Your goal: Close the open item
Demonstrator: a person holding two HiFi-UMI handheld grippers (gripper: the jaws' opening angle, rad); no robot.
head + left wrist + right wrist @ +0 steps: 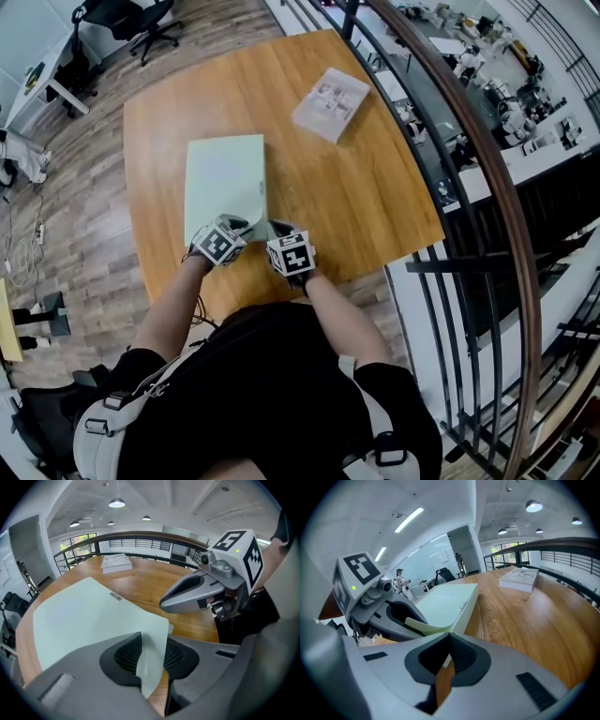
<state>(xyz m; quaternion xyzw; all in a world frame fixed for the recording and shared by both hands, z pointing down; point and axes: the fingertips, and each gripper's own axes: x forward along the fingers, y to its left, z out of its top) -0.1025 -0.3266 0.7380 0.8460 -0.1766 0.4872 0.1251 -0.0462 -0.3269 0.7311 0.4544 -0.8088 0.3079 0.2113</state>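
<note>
At the near edge of a wooden table [361,192], a person works two hand-held tools on a pale green box [223,178] that lies flat on the table's left half, its long side running toward the far edge. The left tongs [154,641] are clamped on the box's thin flap [151,667]. The flap curls up from the near right corner of the box and passes between the two ribbed pads, with no gap on either side of it. The right tongs [450,637] sit just beside them, tips drawn together and pointing at that same corner. Only a narrow slit shows between their pads, with the table's wood behind it and a pale sliver at its top. Whether that sliver is pinched cannot be told. The two tools' marker cubes stand side by side, nearly touching, above the near edge. A white booklet [330,103] lies well apart from the box near the far right corner of the table. A curved railing [473,150] runs past the right edge.
</note>
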